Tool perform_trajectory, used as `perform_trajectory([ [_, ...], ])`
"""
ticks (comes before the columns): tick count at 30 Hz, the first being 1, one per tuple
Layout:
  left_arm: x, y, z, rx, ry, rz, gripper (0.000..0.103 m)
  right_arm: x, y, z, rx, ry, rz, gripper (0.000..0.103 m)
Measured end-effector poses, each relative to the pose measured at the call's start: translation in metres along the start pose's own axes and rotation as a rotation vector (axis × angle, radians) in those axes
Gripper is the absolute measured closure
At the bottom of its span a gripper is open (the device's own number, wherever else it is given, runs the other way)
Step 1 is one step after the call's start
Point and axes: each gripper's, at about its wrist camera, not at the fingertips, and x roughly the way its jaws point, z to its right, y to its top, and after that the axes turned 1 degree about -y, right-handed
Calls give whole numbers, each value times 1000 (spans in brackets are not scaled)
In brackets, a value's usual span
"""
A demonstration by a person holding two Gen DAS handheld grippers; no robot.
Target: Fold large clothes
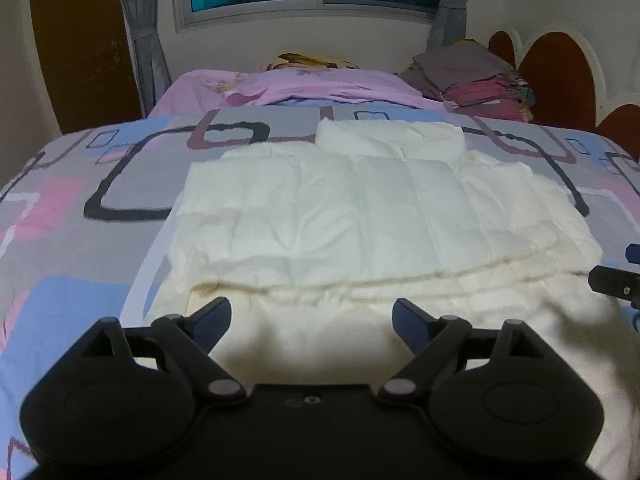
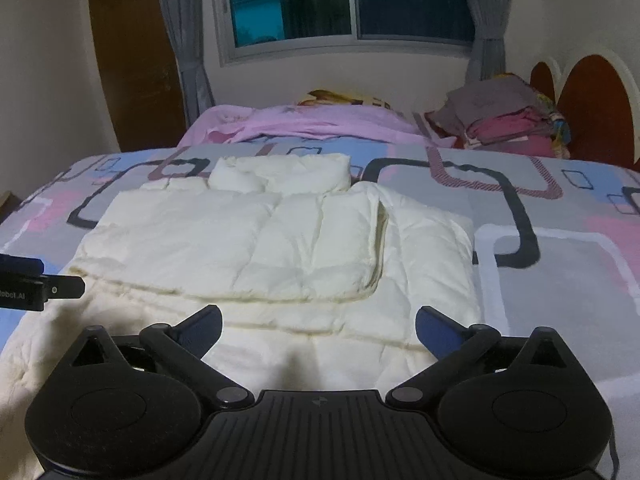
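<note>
From the left wrist view, the left tongs (image 1: pixel 311 314) stand wide apart with nothing between the pads, held above the near part of the white quilted garment (image 1: pixel 360 216), which looks like a padded jacket lying flat on the bed (image 1: pixel 80 208). The garment is spread across the patterned cover with its collar or hood end (image 1: pixel 390 138) away from the camera, and a folded layer lies on top, its yellowed edge running crosswise just ahead of the fingertips; that edge suggests the near portion was brought over so the piece becomes shorter. The empty, spread pads fit a release of that layer, though that is a judgement only. At the right border a dark part of the right tongs (image 1: pixel 614 282) shows, so the two tools work side by side along the same edge. From the right wrist view, the right tongs (image 2: pixel 319 322) are likewise fully spread and empty, above the near edge of the garment (image 2: pixel 240 240). Here the top layer ends in a rounded corner toward the right, with lower layers showing beyond it, so the fold is not square. The left tongs (image 2: pixel 60 288) show at the left border. A stack of folded clothes (image 2: pixel 508 120) sits near the headboard (image 2: pixel 592 88), probably where finished pieces go. Another fold likely remains.
</note>
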Motion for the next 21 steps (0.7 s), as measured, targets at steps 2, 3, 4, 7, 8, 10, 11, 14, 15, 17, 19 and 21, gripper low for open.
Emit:
perform_trajectory([
  [2, -11, -12, -9, -5, -16, -1, 15, -13, -10, -7, -6, -8, -8, 1],
  [3, -17, -18, -15, -8, -18, -2, 15, -19, -16, -11, -11, -13, -14, 1],
  [4, -23, -25, -21, -11, -21, -2, 15, -24, -22, -14, -20, -22, -17, 1],
  [7, -41, -45, -40, -21, -25, 2, 14, -41, -44, -24, -46, -50, -36, 1],
  [8, -46, -51, -47, -24, -23, 2, 13, -46, -53, -26, -52, -63, -44, 1],
  [10, -55, -64, -60, -41, -19, 0, 12, -54, -67, -27, -53, -98, -64, 1],
  [11, -59, -71, -67, -52, -15, -3, 12, -59, -74, -25, -50, -114, -71, 1],
  [14, -69, -92, -88, -87, -9, -17, 12, -71, -97, -18, -43, -166, -100, 1],
  [15, -72, -100, -94, -98, -5, -23, 11, -75, -103, -15, -38, -182, -110, 1],
  [17, -77, -114, -106, -123, -4, -36, 11, -83, -116, -7, -25, -213, -125, 1],
  [19, -80, -127, -117, -153, -12, -54, 11, -91, -127, 2, -6, -236, -139, 1],
  [21, -81, -140, -123, -174, -26, -74, 11, -96, -138, 9, 17, -249, -154, 1],
])
